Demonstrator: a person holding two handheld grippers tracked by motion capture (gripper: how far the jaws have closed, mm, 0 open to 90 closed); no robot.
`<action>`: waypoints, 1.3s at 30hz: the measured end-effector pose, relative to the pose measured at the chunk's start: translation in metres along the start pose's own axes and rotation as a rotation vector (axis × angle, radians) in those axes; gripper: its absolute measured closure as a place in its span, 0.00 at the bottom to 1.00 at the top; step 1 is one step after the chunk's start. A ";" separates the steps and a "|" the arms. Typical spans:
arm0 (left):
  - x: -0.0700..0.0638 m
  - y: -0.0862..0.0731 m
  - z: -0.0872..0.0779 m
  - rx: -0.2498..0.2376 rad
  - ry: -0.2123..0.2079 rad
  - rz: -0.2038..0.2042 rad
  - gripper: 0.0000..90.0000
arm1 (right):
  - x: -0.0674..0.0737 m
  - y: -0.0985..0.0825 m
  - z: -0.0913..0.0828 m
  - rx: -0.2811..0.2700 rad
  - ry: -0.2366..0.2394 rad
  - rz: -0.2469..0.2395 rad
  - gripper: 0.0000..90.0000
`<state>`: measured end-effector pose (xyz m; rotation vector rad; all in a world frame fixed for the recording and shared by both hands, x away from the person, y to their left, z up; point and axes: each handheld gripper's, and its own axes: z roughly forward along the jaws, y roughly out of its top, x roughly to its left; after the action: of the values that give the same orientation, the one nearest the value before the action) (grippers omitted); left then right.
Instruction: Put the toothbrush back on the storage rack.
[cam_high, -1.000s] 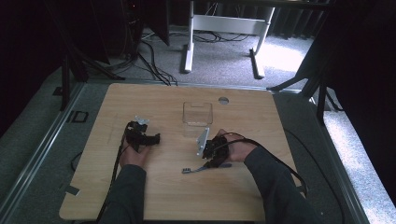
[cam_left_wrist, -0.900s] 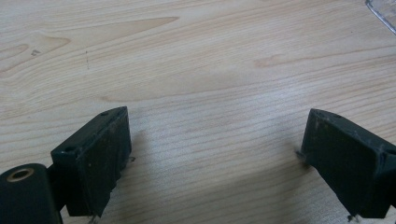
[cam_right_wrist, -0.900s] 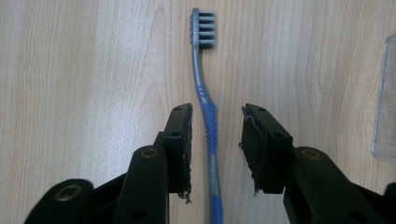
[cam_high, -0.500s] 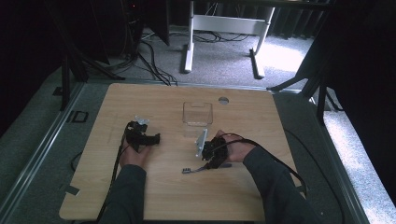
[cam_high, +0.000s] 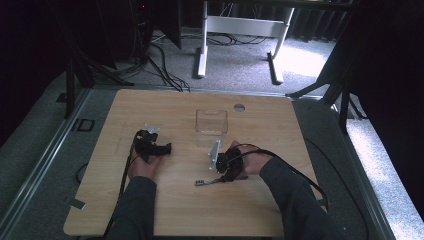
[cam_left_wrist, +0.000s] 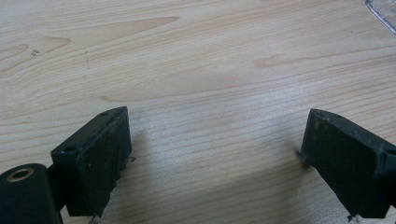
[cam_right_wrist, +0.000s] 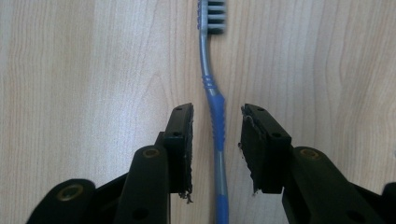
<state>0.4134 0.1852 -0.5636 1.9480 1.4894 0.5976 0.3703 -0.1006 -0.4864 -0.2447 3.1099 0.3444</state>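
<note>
A blue and grey toothbrush (cam_right_wrist: 215, 116) lies flat on the wooden table (cam_high: 170, 210), bristle head (cam_high: 200, 183) away from the hand. My right gripper (cam_right_wrist: 217, 114) is lowered over its handle, one jaw on each side. A narrow gap of wood shows between each pad and the handle, so it is open. In the high view the right gripper (cam_high: 223, 175) sits right of the table's middle. My left gripper (cam_high: 163, 147) rests on the left half of the table. In its own view the left gripper (cam_left_wrist: 217, 116) is wide open above bare wood.
A clear plastic container (cam_high: 211, 121) stands behind the two hands near the table's middle; its corner (cam_left_wrist: 384, 14) shows at the top right of the left gripper view. A round hole (cam_high: 239, 107) sits near the far edge. Cables trail from both grippers toward the near edge.
</note>
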 end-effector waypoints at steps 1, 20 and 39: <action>0.000 0.000 0.000 0.000 0.000 0.000 0.10 | 0.000 0.000 0.000 0.003 0.000 -0.001 0.70; 0.000 0.000 0.000 0.000 0.000 0.000 0.10 | 0.001 0.000 0.009 0.051 0.016 -0.015 0.71; 0.000 0.000 0.000 0.000 0.000 0.000 0.10 | 0.001 0.001 0.014 0.079 0.022 -0.010 0.73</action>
<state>0.4135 0.1852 -0.5636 1.9479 1.4895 0.5976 0.3690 -0.0969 -0.4998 -0.2644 3.1343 0.2191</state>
